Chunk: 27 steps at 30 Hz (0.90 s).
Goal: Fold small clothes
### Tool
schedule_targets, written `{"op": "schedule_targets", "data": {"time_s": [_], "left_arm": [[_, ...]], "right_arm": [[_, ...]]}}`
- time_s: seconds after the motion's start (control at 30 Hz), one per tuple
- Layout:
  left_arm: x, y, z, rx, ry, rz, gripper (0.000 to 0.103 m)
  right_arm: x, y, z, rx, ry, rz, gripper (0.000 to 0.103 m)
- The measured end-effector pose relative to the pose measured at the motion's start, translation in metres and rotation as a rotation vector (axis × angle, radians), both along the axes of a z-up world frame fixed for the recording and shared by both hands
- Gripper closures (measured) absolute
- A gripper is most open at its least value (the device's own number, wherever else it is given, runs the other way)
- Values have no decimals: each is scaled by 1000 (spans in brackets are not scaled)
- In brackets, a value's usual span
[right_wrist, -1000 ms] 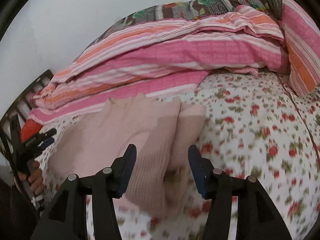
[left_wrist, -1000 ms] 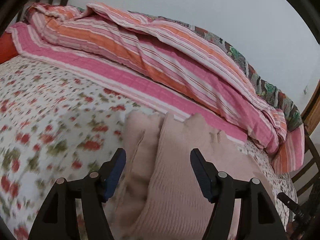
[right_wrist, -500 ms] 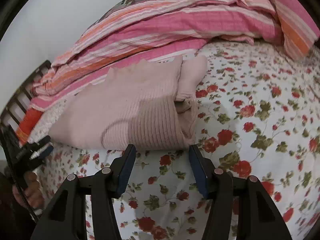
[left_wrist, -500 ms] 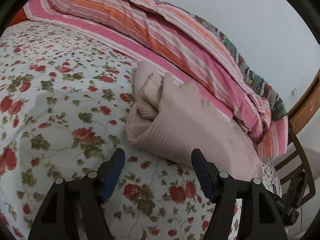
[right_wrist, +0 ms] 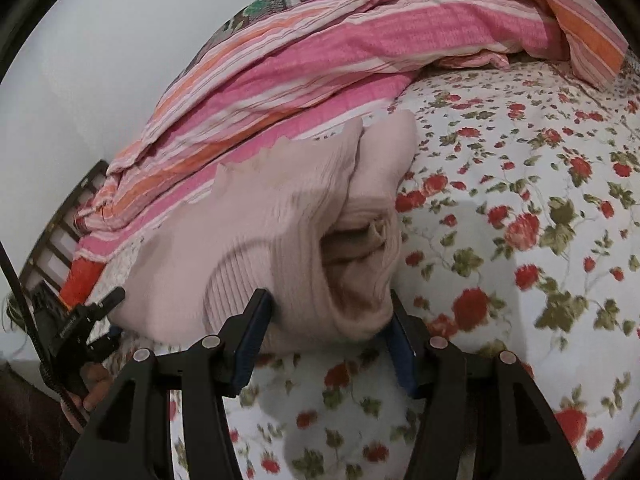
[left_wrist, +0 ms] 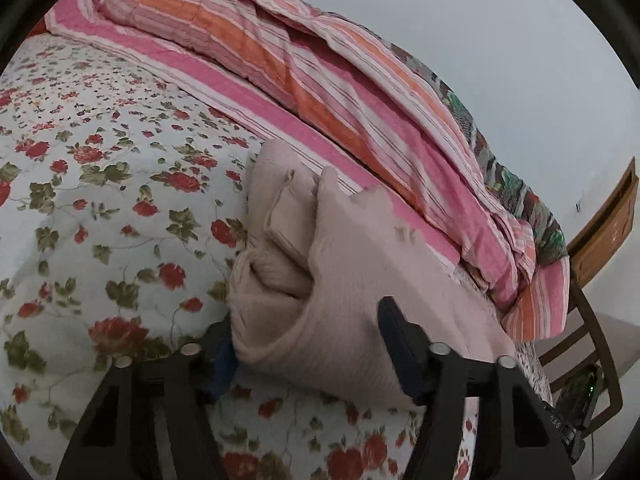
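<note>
A folded pale pink knit garment lies on the floral bed sheet, along the foot of a striped quilt. My left gripper straddles the garment's near left end. Its jaws are closing, and the fold bulges over the left pad while the right pad presses into the knit. My right gripper straddles the rolled right end, its jaws apart with both pads just beside the fabric. In the right wrist view, the left gripper and the hand holding it show at the far left.
A bunched pink and orange striped quilt runs along the wall behind the garment. Floral sheet spreads out to the sides. A wooden chair stands off the bed's edge, and a slatted bed frame shows at the left.
Both grippers came down and forward. The garment lay beyond the fingertips half a second ago and now sits between them. The left fingers stand closer together.
</note>
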State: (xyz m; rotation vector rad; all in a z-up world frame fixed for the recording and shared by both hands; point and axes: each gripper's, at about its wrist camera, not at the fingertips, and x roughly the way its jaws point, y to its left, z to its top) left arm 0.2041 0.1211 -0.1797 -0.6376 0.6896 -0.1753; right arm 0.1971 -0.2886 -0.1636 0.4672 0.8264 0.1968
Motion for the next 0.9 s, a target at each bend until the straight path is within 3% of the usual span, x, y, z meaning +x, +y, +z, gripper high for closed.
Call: {"op": "schedule_targets", "data": {"time_s": [0.07,0.1,0.13,0.2,0.23,0.37,0.47,0.53,0.8,0.9], "left_arm": [[3,2,-2,-14,17,29,69],[4,4,-4,-40,24,22,75],[6,4,-6,-64,33,8,88],[6,5,-7,-76,42,5,91],[4,4,-5,-71,36,7,92],[-10,-3,10,-34,17,-1,93],[-29,-9,17,36,8,-5,93],[-41,-10,17,39,12,-7,93],[-106,-14,16,42,4,-42,93],[-109,-17,23,94,15,-33,78]], "right_arm": [[6,-2,0,11,5,2,47],[7,-2,-1,12,5,1,49],[7,-4,-1,7,3,-13,62],[8,-4,-4,8,2,-5,90],[7,-6,-4,14,-8,-8,91],[-5,-8,7,8,-73,-18,93],[-18,-17,14,80,-71,-12,93],[-29,-22,19,108,-63,-6,93],[-101,-28,31,21,-66,27,93],[-113,-32,32,0,-59,21,86]]}}
